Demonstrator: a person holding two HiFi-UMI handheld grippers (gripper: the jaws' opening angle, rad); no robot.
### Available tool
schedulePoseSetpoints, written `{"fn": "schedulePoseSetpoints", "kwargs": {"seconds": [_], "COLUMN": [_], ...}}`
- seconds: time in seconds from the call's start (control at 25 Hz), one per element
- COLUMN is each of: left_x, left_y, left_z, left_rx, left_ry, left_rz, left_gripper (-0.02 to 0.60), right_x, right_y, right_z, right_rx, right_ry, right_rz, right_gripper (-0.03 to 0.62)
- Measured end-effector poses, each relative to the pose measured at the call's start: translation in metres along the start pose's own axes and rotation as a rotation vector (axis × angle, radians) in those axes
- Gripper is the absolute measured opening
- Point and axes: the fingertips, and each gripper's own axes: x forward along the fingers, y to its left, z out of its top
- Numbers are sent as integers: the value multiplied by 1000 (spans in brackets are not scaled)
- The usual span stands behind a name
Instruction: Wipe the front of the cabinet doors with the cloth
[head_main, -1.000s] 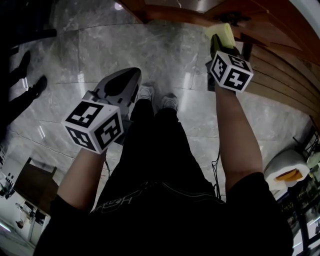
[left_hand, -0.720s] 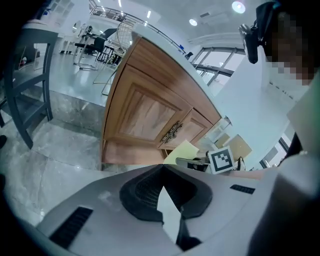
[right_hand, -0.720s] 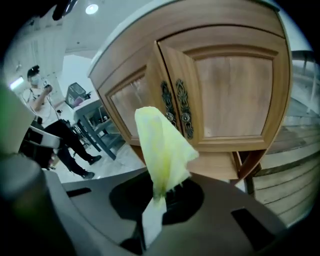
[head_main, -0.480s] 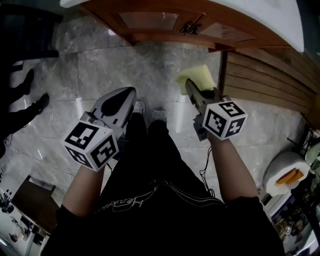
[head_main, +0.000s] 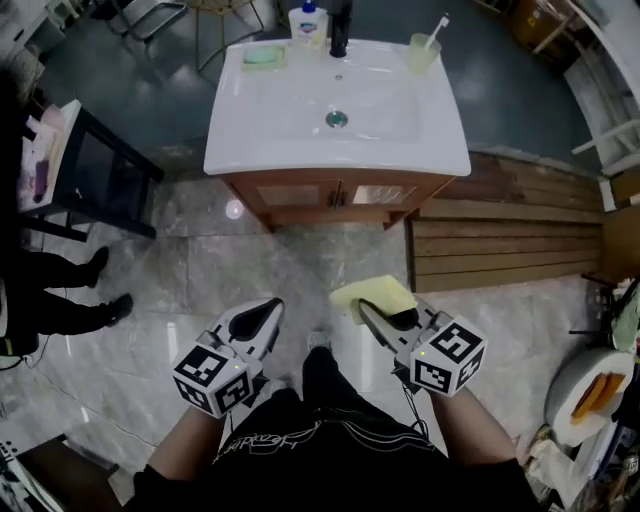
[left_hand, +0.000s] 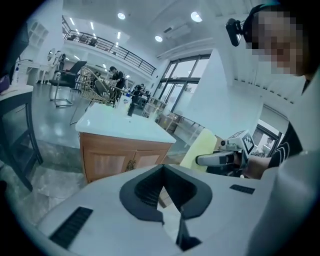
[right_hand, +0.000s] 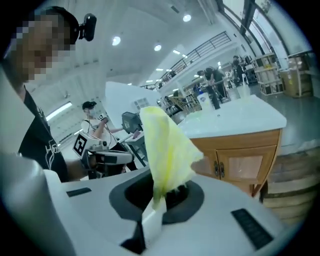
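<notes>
Head view: the left gripper (head_main: 262, 312) and the right gripper (head_main: 372, 318) hang over the grey stone floor (head_main: 250, 260). They are well apart from the brown wooden cabinet doors (head_main: 335, 193) under the white sink worktop (head_main: 260, 130).

Left gripper view: its jaws are closed together with nothing in them.

Right gripper view: its jaws pinch the soft yellow cloth (right_hand: 165, 145), which sticks up, away from the doors.

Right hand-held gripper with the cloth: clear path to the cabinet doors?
Likely yes, but not from here. The right hand-held gripper, shut on the cloth, is apart from the cabinet doors; only bare floor lies between, so a step forward seems needed.
</notes>
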Motion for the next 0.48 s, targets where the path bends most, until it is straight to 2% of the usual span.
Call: {"fn": "schedulePoseSetpoints", "kwargs": {"seconds": [0.2, 0.36, 0.48], "left_x": [-54, -121, -181], "left_y": [-52, -94, -128], "left_z": [11, 21, 9], "left_rx": [-10, 80, 101], "left_ry": [-52, -125, -151], "left_rz": [-74, -124, -171], "left_gripper": [6, 6, 6], "right_x": [-43, -71, -84], "right_y": [67, 133, 197], "right_z": [15, 12, -13], "right_rx": [-117, -122, -107], "right_ry": [-38, -111, -135], "right_rz": [-5, -6, 12], "right_gripper": [41, 41, 41]}}
